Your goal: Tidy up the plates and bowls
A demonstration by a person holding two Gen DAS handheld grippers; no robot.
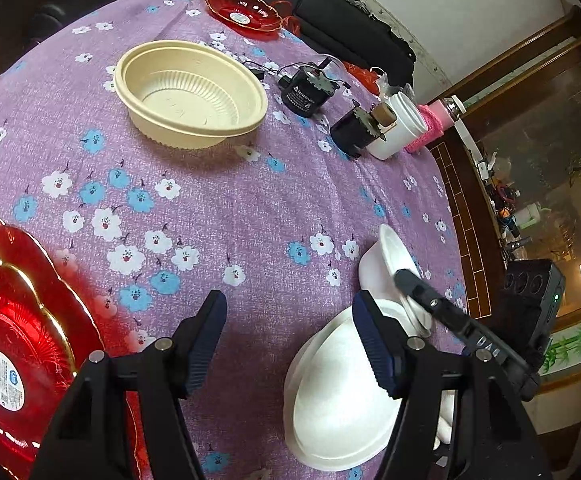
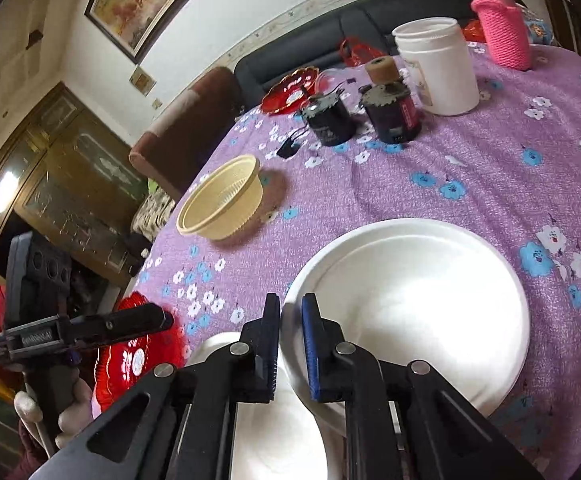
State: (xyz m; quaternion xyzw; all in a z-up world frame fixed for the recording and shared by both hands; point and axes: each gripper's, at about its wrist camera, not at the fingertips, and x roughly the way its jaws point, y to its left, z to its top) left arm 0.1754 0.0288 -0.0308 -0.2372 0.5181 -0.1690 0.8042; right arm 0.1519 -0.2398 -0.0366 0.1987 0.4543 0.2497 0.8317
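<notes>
- Left wrist view: my left hand-held gripper (image 1: 288,334) sits at lower centre, jaws spread wide, nothing between them; purple flowered cloth of the counter (image 1: 230,200) shows through the gap.
- Same view, lower right: a white bowl (image 1: 330,400) lies on the cloth, partly behind my right-side finger. Just above it a second white bowl (image 1: 386,264) stands tilted, its rim pinched by the right hand-held gripper (image 1: 410,284) reaching in from the right edge.
- Upper centre: cream ribbed bowl (image 1: 190,92), upright, well apart from the white ones.
- Lower left edge: large red plate (image 1: 14,340) with gold rim and a label sticker. A smaller red dish (image 1: 244,12) sits at the top, at the far edge of the cloth.
- Right of the cream bowl: two black motors (image 1: 304,90), a white jar (image 1: 398,128) and a pink-sleeved bottle (image 1: 434,124).
- Right wrist view: right hand-held gripper (image 2: 290,344) at lower centre, clenched on the near rim of the tilted white bowl (image 2: 410,312), which fills the lower right. The other white bowl (image 2: 274,432) shows beneath the fingers at the bottom.
- Middle left: cream ribbed bowl (image 2: 222,200). Lower left: red plate (image 2: 138,356), with the left hand-held gripper (image 2: 142,320) over it; from this side I cannot tell its state.
- Top: motors (image 2: 330,120), white jar (image 2: 436,68), pink-sleeved bottle (image 2: 500,28), red dish (image 2: 288,90).
</notes>
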